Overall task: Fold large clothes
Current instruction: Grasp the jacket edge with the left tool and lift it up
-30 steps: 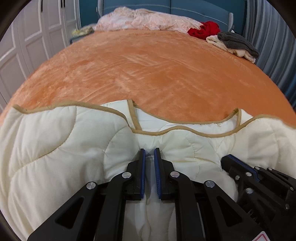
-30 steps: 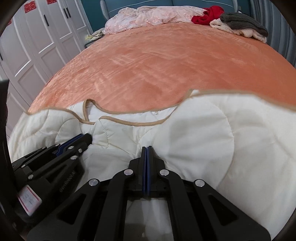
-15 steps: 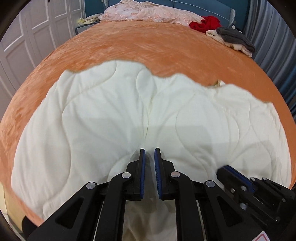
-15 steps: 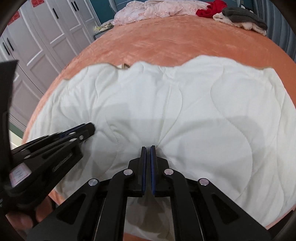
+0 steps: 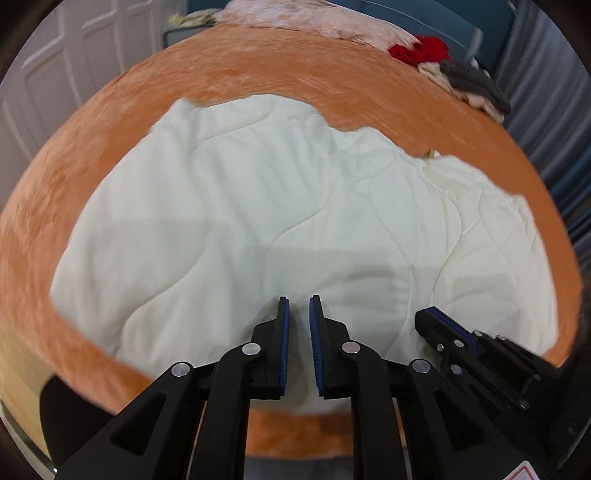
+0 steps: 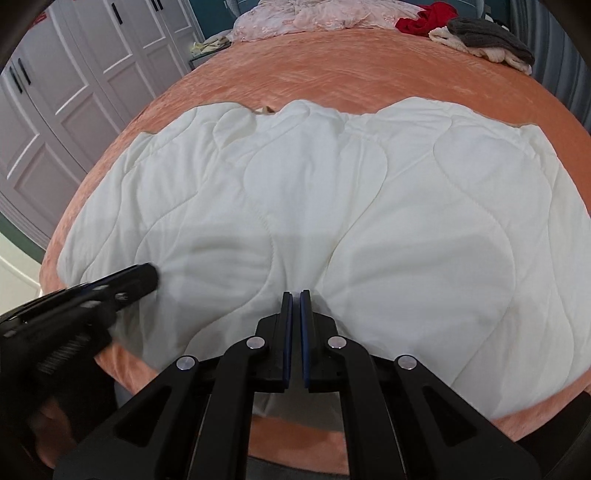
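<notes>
An orange plush bed fills both views, with white wardrobe doors to its left. A cream quilted garment lies spread flat across the near half of the bed, its near edge reaching the bed's near edge. At the far end sit a pink bedding heap, a red cloth and a grey knit on a cream one. The left claw has just been opening; its jaws stand slightly apart over the garment's near edge, and whether cloth remains between them I cannot tell. The right claw is clenched, seemingly pinching that near edge.
</notes>
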A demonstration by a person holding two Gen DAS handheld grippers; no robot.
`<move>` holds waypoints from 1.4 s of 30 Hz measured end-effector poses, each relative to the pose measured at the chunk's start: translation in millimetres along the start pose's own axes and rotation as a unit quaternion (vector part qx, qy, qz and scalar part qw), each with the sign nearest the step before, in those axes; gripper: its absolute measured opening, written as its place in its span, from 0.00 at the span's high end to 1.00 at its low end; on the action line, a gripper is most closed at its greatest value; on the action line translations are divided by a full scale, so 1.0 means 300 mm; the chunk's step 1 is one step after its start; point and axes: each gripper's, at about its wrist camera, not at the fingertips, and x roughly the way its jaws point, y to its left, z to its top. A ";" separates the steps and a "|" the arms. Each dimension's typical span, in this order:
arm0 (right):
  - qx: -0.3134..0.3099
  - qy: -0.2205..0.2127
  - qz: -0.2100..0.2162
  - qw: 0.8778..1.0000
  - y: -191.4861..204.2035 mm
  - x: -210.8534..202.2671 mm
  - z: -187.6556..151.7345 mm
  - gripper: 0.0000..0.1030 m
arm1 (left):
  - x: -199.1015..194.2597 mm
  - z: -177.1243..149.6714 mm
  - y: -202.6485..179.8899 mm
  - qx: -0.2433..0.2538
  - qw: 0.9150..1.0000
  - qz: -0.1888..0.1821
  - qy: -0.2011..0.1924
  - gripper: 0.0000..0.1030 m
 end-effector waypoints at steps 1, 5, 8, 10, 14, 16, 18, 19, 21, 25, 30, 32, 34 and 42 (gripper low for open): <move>0.000 0.002 0.003 1.000 0.002 -0.004 -0.006 0.96 | -0.026 -0.011 0.038 -0.023 1.000 -0.008 0.001 0.74; -0.002 0.005 0.007 1.000 0.012 -0.009 -0.022 0.96 | -0.108 -0.039 0.178 -0.092 0.995 0.016 -0.019 0.50; -0.006 0.005 0.002 1.000 0.023 -0.007 -0.028 0.96 | -0.123 -0.048 0.291 -0.134 0.990 0.029 -0.022 0.45; -0.002 0.007 0.002 1.000 0.022 -0.002 -0.028 0.96 | -0.101 -0.052 0.367 -0.169 0.985 0.036 -0.013 0.45; 0.012 0.012 0.010 1.000 0.009 0.006 -0.025 0.97 | -0.041 -0.063 0.478 -0.248 0.968 -0.028 0.006 0.44; 0.013 0.013 0.011 1.000 0.007 0.009 -0.023 0.97 | -0.022 -0.060 0.494 -0.269 0.962 -0.044 0.007 0.41; 0.011 0.014 0.008 1.000 0.011 0.011 -0.023 0.97 | -0.004 -0.063 0.498 -0.288 0.956 -0.059 0.006 0.38; 0.009 0.014 0.006 1.000 0.015 0.012 -0.022 0.97 | 0.009 -0.061 0.501 -0.301 0.951 -0.069 0.009 0.36; 0.008 0.014 0.004 1.000 0.020 0.013 -0.023 0.97 | 0.019 -0.059 0.503 -0.321 0.943 -0.083 0.016 0.34; 0.008 0.014 0.005 1.000 0.021 0.013 -0.025 0.97 | 0.014 -0.063 0.525 -0.345 0.933 -0.103 0.015 0.32; 0.009 0.014 0.002 1.000 0.023 0.016 -0.025 0.97 | 0.041 -0.081 0.569 -0.400 0.905 -0.145 0.009 0.26; 0.008 0.014 0.001 1.000 0.022 0.015 -0.022 0.97 | 0.036 -0.068 0.562 -0.402 0.903 -0.150 0.003 0.26; 0.008 0.015 0.002 1.000 0.022 0.015 -0.021 0.97 | 0.018 -0.050 0.544 -0.383 0.909 -0.161 -0.008 0.49; 0.014 0.031 0.008 0.999 0.030 -0.018 0.000 0.96 | -0.193 -0.009 0.458 -0.272 0.946 -0.165 -0.063 0.86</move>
